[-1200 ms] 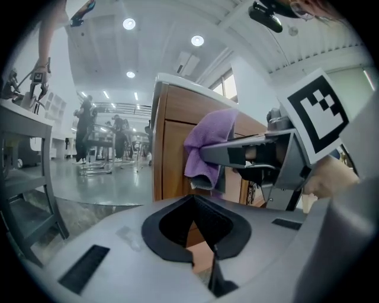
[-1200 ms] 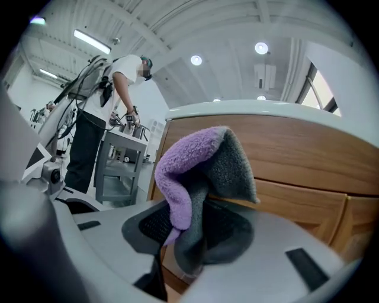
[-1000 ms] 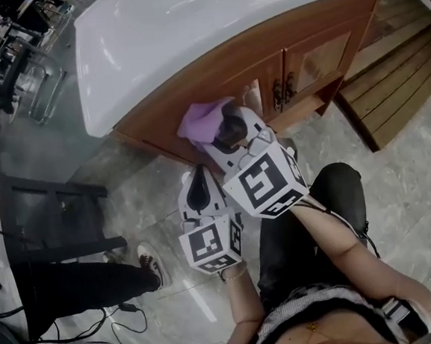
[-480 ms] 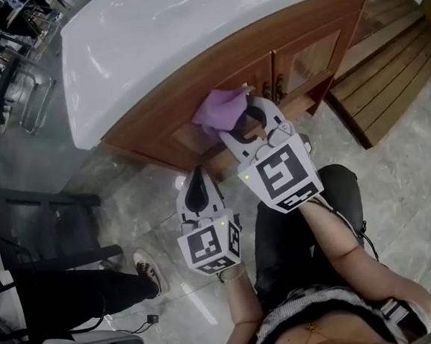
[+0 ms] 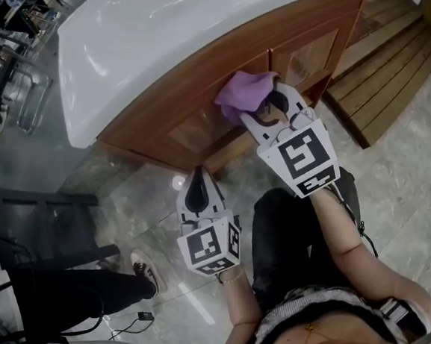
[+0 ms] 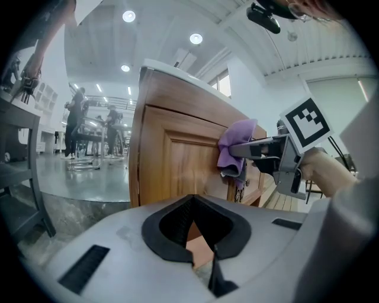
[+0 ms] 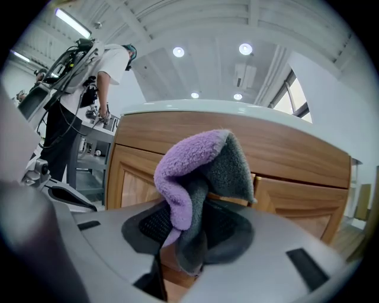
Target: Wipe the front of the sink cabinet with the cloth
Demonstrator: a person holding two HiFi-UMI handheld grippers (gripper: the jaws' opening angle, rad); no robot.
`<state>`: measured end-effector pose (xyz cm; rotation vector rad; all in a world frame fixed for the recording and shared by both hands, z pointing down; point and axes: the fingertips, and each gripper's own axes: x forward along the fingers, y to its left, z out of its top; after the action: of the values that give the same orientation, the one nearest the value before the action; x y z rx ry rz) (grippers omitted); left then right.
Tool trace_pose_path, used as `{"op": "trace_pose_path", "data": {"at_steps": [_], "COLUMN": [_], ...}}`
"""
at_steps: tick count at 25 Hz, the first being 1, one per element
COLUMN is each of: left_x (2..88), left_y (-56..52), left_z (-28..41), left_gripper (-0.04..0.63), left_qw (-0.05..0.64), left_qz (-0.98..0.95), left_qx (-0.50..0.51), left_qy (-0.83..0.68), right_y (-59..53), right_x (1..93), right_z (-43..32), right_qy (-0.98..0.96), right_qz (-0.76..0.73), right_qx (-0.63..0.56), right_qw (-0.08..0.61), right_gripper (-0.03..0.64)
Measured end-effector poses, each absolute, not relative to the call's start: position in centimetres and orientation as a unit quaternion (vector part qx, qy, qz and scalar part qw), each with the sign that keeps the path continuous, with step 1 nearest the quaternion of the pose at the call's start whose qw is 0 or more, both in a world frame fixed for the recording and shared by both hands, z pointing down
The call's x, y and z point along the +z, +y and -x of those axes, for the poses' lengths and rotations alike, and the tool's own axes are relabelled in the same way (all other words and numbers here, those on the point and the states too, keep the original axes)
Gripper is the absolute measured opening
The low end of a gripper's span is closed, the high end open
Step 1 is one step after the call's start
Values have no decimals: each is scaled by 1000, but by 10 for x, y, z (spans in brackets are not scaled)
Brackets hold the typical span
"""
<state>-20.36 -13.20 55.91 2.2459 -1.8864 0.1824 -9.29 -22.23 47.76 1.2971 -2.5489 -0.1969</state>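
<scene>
cloth (image 5: pixel 243 90) shifted right, in right gripper (image 5: pixel 263 102) jaws

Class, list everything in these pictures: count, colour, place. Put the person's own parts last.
sink cabinet: one, brown wood, top centre
countertop: one, white, on the cabinet
cloth: one, purple and grey, at the cabinet front
slatted platform: one, wooden, right of the cabinet
floor: one, grey stone, underneath
frame: one, black, left of the cabinet
bystander's leg: one, black trousers, lower left
left gripper: one, grey, shut and empty, low before the cabinet
right gripper: one, grey, shut on the cloth
</scene>
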Motion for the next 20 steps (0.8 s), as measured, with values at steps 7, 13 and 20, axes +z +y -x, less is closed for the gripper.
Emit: {"op": "trace_pose_path", "data": {"at_steps": [7, 13, 20], "left_x": [556, 557, 562], "left_y": [-130, -129, -126], "left_z": [201, 207, 214], "left_gripper": [0, 0, 0], "left_qw": [99, 102, 110], "left_qz": [-762, -762, -756], "left_qx": [59, 56, 52], "left_qy": [-638, -637, -643], "right_y": [-229, -231, -231], "right_x": [476, 473, 475], "right_z": [66, 64, 65], "right_qy": [-874, -877, -877], "right_qz": [-464, -465, -465], "right_qx": [-53, -42, -44], "right_qw": [130, 115, 111], "right_gripper": [178, 179, 179]}}
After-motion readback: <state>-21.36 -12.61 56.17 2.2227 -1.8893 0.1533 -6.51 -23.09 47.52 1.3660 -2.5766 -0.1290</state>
